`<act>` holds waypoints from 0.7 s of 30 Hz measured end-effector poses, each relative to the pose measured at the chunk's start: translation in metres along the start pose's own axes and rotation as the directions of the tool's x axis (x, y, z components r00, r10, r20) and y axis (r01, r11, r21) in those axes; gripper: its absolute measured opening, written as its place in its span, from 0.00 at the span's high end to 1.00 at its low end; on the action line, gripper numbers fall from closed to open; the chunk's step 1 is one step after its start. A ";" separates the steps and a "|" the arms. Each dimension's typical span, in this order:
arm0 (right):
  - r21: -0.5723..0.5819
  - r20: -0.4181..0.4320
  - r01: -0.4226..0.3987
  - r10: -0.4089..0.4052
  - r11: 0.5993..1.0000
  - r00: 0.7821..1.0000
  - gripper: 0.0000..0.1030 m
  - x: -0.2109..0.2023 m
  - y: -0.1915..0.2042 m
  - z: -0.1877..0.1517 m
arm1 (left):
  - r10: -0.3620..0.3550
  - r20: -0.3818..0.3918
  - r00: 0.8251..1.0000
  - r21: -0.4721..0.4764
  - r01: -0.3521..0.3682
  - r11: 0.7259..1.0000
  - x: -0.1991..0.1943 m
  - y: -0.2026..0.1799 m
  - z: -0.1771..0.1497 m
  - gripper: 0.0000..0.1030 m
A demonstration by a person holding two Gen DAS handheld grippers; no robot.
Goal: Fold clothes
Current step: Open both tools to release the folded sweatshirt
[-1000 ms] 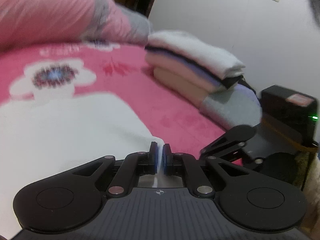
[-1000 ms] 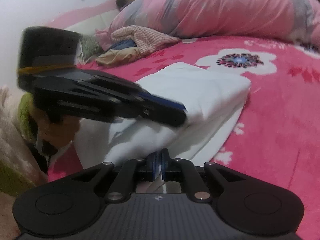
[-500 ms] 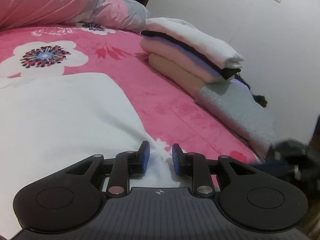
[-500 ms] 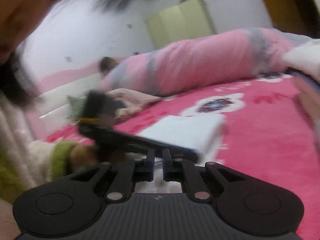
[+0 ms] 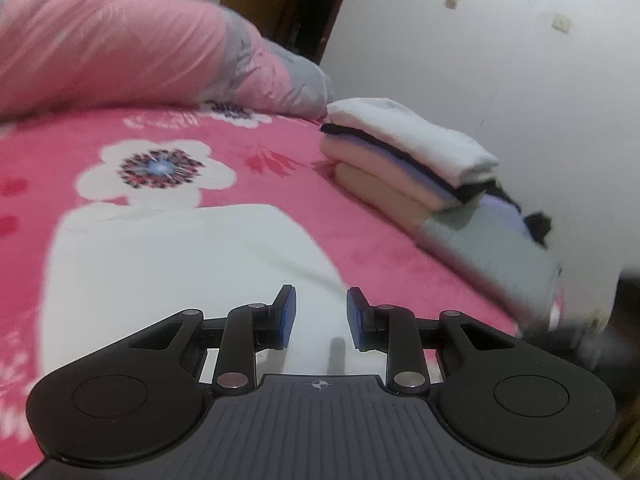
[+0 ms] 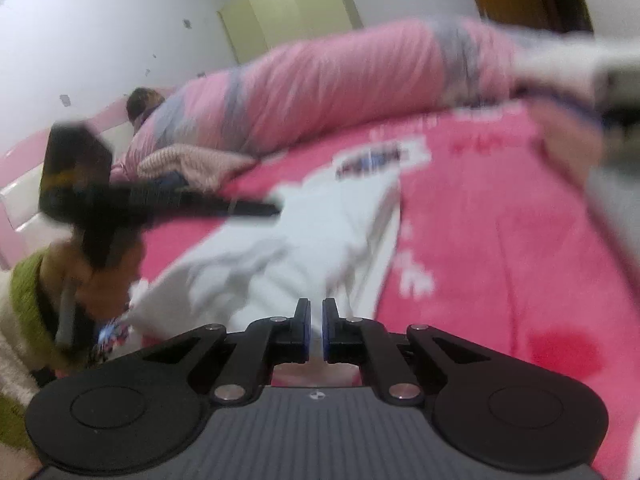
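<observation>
Right wrist view badly smeared; stack of folded clothes [image 6: 576,92] at upper right reduced to pale streaks, layers not separable. Person [image 6: 80,280] at lower left cut off by frame edge: only a fuzzy green-and-cream sleeve and a blurred hand on the left gripper [image 6: 264,210], seen side-on as a dark wedge, jaw gap not readable there. Small dark shape at far pillow end of bed not identifiable.

Left wrist view sharper. Left gripper [image 5: 320,318] open, blue pads apart, jaws just been opening; white garment [image 5: 180,272] below and between the pads, not pinched. Same stack [image 5: 404,152] readable here: white on top, thin black layer, lilac, peach, grey piece at bottom, neat soft rectangles against the white wall [image 5: 520,80]. Dark blur at right edge not identifiable.

Only right view showed far end of white garment [image 6: 320,232], partly folded, rumpled near the person, lying mid-bed on the blanket. Right gripper [image 6: 316,330] nearly closed, narrow slit between pads; white cloth seen at the tips, grip not certain.

Pink blanket [image 5: 360,216] plush, white flower print. Quilt [image 5: 120,44] puffy, pink with grey bands, rolled along far side.
</observation>
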State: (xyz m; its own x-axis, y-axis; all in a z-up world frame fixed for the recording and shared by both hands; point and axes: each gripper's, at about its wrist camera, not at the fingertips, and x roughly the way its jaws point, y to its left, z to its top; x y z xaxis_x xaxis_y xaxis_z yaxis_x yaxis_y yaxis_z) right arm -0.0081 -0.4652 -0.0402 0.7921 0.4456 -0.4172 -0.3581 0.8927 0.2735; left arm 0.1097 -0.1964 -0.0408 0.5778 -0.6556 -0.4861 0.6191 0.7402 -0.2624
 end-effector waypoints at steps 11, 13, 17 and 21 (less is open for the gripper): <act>0.015 -0.112 0.197 -0.195 0.980 0.975 0.96 0.041 -0.001 -0.004 | 0.078 0.013 0.997 0.017 -0.078 0.997 -0.025 0.003 -0.037 0.66; -0.034 -0.073 0.227 -0.229 0.973 0.971 0.96 0.038 0.009 0.016 | 0.083 0.028 0.996 0.008 -0.084 0.996 -0.033 0.005 -0.037 0.65; -0.078 -0.081 0.214 -0.220 0.974 0.972 0.96 0.068 0.005 0.036 | 0.077 0.034 0.996 -0.021 -0.076 0.997 -0.042 0.010 -0.044 0.60; -0.101 -0.189 0.267 -0.282 0.958 0.941 0.97 0.115 -0.024 0.012 | 0.073 0.033 0.997 -0.045 -0.071 0.996 -0.044 0.014 -0.059 0.59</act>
State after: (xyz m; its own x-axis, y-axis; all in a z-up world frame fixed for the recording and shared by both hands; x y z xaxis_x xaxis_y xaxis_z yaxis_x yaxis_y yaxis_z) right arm 0.0977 -0.4365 -0.0849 0.7525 0.1800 -0.6335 -0.1815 0.9814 0.0632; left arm 0.0617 -0.1484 -0.0720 0.6389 -0.6044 -0.4759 0.5515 0.7912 -0.2645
